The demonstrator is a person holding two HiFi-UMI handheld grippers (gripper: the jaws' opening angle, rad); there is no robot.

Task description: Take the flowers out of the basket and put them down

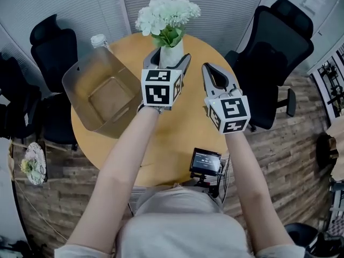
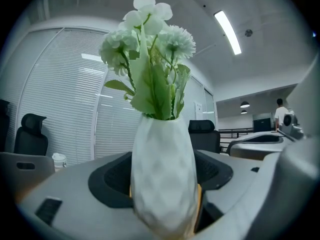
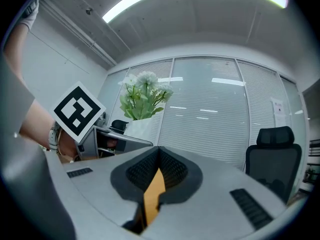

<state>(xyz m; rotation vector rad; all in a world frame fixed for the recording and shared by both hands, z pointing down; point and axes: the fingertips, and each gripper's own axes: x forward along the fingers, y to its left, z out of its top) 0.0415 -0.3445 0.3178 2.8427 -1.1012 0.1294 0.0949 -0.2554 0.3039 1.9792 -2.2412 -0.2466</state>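
White dimpled vase [image 1: 172, 54] with pale green-white flowers [image 1: 167, 14] is clamped between fingers of your left gripper [image 1: 171, 58]. It hangs over far side of round wooden tabletop [image 1: 177, 138], right of clear plastic basket [image 1: 75, 79], already out of it. Cannot tell whether base touches yet. Lower straight, keep vase upright, let base settle flat before spreading fingers; top-heavy blooms likely tip otherwise. Right gripper [image 1: 208, 69]: fingers together, empty, just right of vase. Keep it clear, or ready to steady.
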